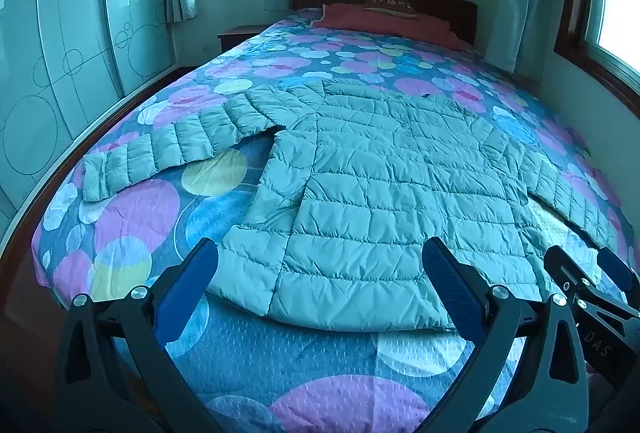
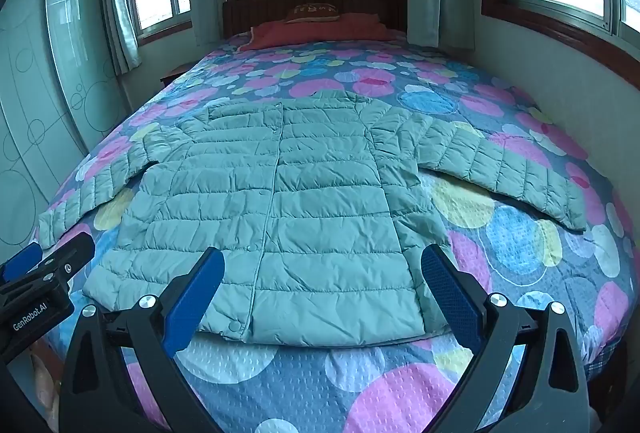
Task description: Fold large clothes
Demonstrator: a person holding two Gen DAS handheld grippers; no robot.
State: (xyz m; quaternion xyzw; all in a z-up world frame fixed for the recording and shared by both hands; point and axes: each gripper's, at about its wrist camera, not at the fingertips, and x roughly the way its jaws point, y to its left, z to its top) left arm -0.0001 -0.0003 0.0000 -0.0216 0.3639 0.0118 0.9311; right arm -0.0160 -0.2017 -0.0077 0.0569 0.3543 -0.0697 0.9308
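Plainly, we are at the very start: the bed (image 2: 520,265), with its spotted quilt cover, fills almost all of both views, and on it the large pale green puffer jacket (image 2: 280,201) lies flat and fully spread, front side up with its snap placket running down the middle, hem toward us and collar toward the headboard (image 2: 320,3). Nothing is folded yet as far as we can see; both sleeves are out to the sides, the body is one flat layer, and every fold is left to do. The jacket sits roughly in the middle of the near half of the bed, with bare cover showing all round it, a wide band beyond the collar up to the red pillow (image 2: 320,29) and a narrower strip between the hem and the near edge of the bed. The left sleeve (image 1: 168,149) reaches close to the bed's left edge, where the wardrobe doors (image 1: 60,73) stand just beyond; the right sleeve (image 2: 512,169) ends near the wall side, so we judge the room for sweeping outward is tighter there than toward the headboard. Our left gripper (image 1: 320,285) hangs above the hem's left part, its blue pads spread wide with nothing between them, and our right gripper (image 2: 322,285) does likewise over the right part, equally wide and empty.
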